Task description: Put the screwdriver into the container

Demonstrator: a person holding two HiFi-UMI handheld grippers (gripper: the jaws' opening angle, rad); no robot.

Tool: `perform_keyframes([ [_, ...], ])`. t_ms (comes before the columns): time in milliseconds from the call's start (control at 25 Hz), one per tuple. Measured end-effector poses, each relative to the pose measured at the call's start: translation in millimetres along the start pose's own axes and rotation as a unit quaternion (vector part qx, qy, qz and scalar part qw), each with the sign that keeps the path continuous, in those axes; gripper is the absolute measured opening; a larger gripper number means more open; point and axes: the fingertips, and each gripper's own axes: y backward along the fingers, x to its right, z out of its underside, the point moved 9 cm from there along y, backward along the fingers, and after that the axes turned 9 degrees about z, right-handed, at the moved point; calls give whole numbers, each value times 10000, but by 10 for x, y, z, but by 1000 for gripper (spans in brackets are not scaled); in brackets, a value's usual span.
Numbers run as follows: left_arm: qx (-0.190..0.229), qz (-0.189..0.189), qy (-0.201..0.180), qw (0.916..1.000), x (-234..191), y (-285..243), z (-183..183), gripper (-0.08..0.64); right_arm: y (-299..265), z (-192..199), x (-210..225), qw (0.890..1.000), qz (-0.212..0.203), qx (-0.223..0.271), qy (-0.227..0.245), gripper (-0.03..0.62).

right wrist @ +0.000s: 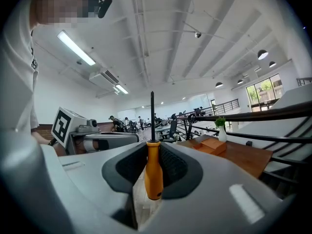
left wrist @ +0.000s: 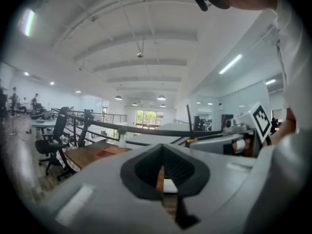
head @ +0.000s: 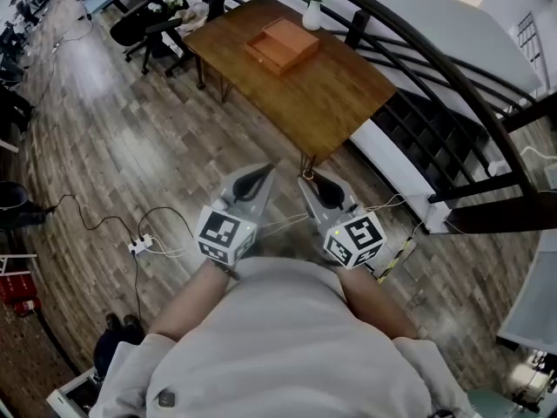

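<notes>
My right gripper (right wrist: 152,152) is shut on the orange handle of the screwdriver (right wrist: 153,172), whose dark shaft stands straight up between the pads. The left gripper (left wrist: 163,172) is shut with nothing in it. In the head view both grippers, left (head: 258,178) and right (head: 315,184), are held close together in front of the person's chest, above the floor. The container, a shallow wooden box (head: 281,44), lies on the wooden table (head: 348,103) well ahead of them; it also shows in the right gripper view (right wrist: 210,144).
A white vase with a green plant (head: 312,11) stands at the table's far edge. A dark railing (head: 452,85) runs along the right. Office chairs (head: 144,24) stand at the table's left. A power strip and cables (head: 141,246) lie on the wood floor.
</notes>
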Motion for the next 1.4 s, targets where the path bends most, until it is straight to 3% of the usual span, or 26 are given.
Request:
perform_keyframes([
  [400, 50, -54, 136, 9999, -699, 34, 26, 2, -702, -35, -44, 9999, -50, -125, -37, 86],
  [960, 44, -8, -28, 10000, -2502, 500, -288, 2, -2499, -431, -501, 10000, 12, -26, -48, 86],
  [1400, 36, -41, 164, 9998, -3125, 457, -240, 2, -3223, -460, -464, 9997, -168, -167, -94, 86],
])
